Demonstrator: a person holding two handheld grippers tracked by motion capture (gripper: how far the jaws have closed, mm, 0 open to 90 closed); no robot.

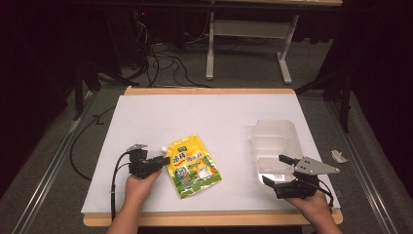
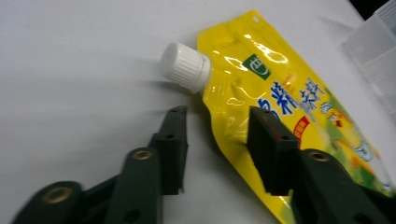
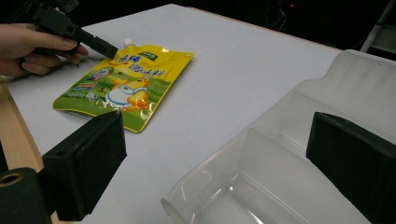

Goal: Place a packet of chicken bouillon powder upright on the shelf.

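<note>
While the yellow pouch (image 1: 194, 165) lies near-left on the white counter (image 1: 204, 112), left gripper (image 2: 217, 133) fingers straddle its edge, released; right gripper (image 1: 276, 170) fingers spread, unclenched, around the clear tub (image 1: 275, 141) rim; far half bare.

The left gripper (image 1: 163, 159) lies low near the table's front-left part, held by the left hand (image 1: 139, 184), jaws parted. The right gripper (image 1: 276, 169) sits near the front-right corner in the right hand (image 1: 311, 202), jaws spread wide apart.
</note>
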